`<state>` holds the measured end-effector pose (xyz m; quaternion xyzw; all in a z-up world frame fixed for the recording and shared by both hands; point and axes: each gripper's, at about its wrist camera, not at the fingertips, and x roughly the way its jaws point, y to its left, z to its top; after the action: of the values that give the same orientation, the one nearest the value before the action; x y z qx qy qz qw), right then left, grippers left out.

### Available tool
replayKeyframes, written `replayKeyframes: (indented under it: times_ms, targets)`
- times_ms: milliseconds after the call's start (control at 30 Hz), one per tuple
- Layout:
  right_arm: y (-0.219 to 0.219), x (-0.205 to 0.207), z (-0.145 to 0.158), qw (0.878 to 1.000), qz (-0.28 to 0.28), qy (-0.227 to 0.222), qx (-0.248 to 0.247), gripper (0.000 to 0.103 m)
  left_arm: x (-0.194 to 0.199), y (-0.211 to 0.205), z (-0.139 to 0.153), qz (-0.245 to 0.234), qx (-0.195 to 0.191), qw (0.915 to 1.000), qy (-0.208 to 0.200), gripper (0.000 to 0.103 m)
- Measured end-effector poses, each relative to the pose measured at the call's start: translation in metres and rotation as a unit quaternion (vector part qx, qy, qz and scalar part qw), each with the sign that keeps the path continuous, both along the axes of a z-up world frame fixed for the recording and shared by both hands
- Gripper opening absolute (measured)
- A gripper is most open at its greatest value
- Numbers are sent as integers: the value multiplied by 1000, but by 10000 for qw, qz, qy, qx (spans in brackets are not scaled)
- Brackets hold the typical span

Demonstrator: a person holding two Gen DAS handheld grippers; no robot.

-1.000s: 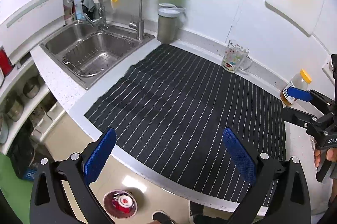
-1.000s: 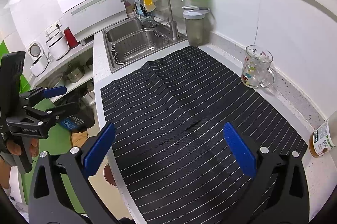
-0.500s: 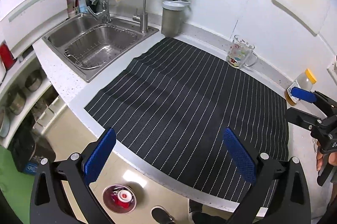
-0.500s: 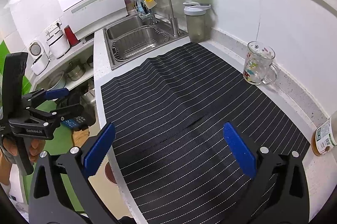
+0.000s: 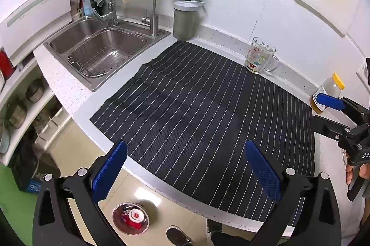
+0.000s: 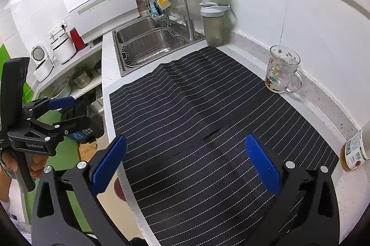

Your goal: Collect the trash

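- We note the table (image 5: 69,93) w/ a black striped mat (image 5: 208,112) over most of it; no trash lies on the mat.
- Small bin (image 5: 130,218) on the floor below the table edge, holding red-white scraps.
- Left hand-held gripper (image 5: 185,172): jaws wide apart, empty, above the table edge.
- Right hand-held gripper (image 6: 186,165): jaws wide apart, empty, over the mat.
- Glass mug (image 5: 260,58) by the wall; yellow-cap jar (image 5: 328,91) near the mat's right end.

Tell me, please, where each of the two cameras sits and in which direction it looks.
Left wrist: on the left gripper, above the counter's front edge, facing the striped mat and sink; the right gripper and a hand show at right.
Right wrist: on the right gripper, over the mat's right part, facing the sink; the left gripper shows at left.
Shared: mat, sink, glass mug, each other's gripper.
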<state>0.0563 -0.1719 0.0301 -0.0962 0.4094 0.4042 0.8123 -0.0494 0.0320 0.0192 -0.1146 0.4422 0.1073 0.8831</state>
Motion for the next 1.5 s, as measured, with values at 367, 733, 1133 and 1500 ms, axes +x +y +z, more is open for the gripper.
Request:
replayKeyframes:
  times_ms: [367, 733, 1133, 1500]
  targets:
    - [0, 0, -1, 10000, 1, 3, 1, 100, 1, -1, 0, 5, -12, 10000, 12, 97]
    - [0, 4, -3, 10000, 31, 17, -18, 100, 2, 0, -1, 2, -19, 10000, 19, 97]
    - [0, 4, -5, 10000, 42, 30, -24, 100, 2, 2, -2, 18, -22, 10000, 10, 97]
    - [0, 4, -5, 10000, 33, 43, -25, 100, 2, 3, -3, 30, -43, 10000, 36, 97]
